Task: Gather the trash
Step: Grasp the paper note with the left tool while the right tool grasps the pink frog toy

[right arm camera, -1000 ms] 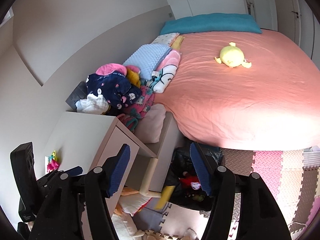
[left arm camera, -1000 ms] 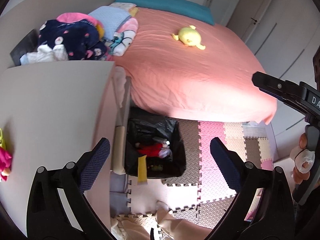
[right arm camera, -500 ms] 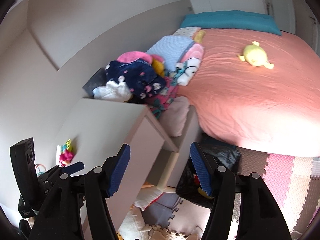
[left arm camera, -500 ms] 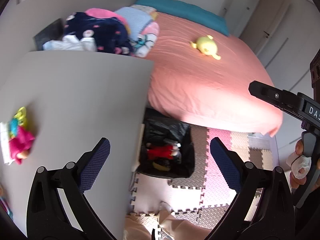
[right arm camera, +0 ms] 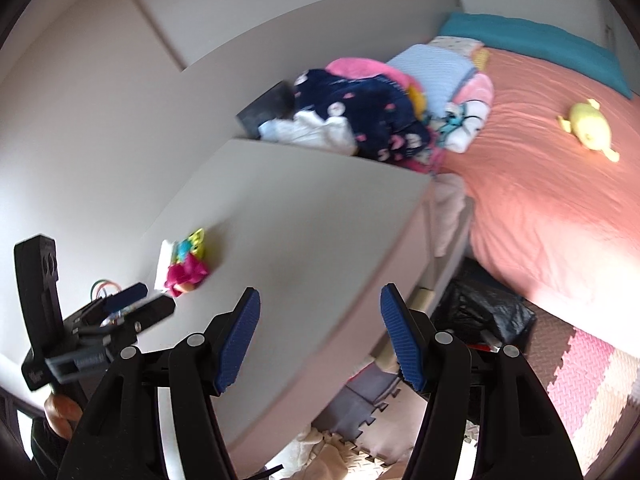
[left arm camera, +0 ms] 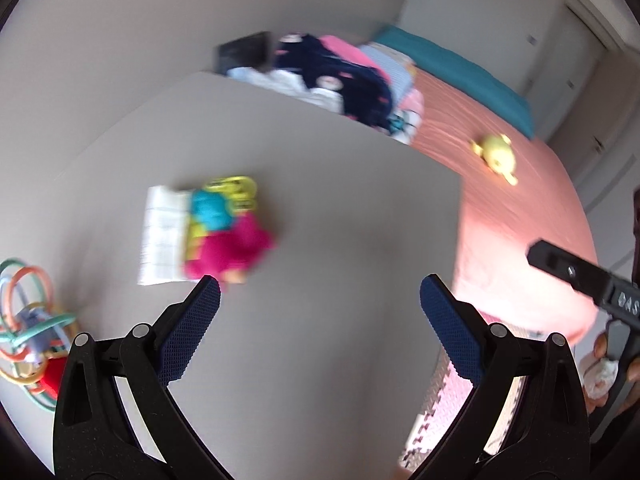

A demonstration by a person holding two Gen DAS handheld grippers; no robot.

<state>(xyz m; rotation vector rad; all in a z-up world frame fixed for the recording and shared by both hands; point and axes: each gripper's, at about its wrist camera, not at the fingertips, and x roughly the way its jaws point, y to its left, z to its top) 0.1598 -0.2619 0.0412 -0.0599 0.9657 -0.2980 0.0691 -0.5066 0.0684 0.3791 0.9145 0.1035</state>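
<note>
My left gripper (left arm camera: 320, 300) is open and empty above the white dresser top (left arm camera: 320, 208). Just ahead of its left finger lies a colourful pile (left arm camera: 216, 232): a pink, teal and yellow item on a white sheet. It also shows in the right wrist view (right arm camera: 184, 264). My right gripper (right arm camera: 320, 328) is open and empty, over the dresser's front edge. The black trash bag (right arm camera: 484, 312) sits on the floor between dresser and bed. The left gripper (right arm camera: 136, 300) shows at the left of the right wrist view.
A ring toy (left arm camera: 28, 320) lies at the dresser's left edge. Folded clothes (right arm camera: 360, 120) are piled behind the dresser. The pink bed (right arm camera: 540, 184) holds a yellow plush (right arm camera: 588, 128). Foam floor mats (right arm camera: 580, 392) lie at the lower right.
Both grippers have swung left, from the trash bag on the floor to the dresser top. The colourful pile is now close in front of the left gripper. Both stay open.
</note>
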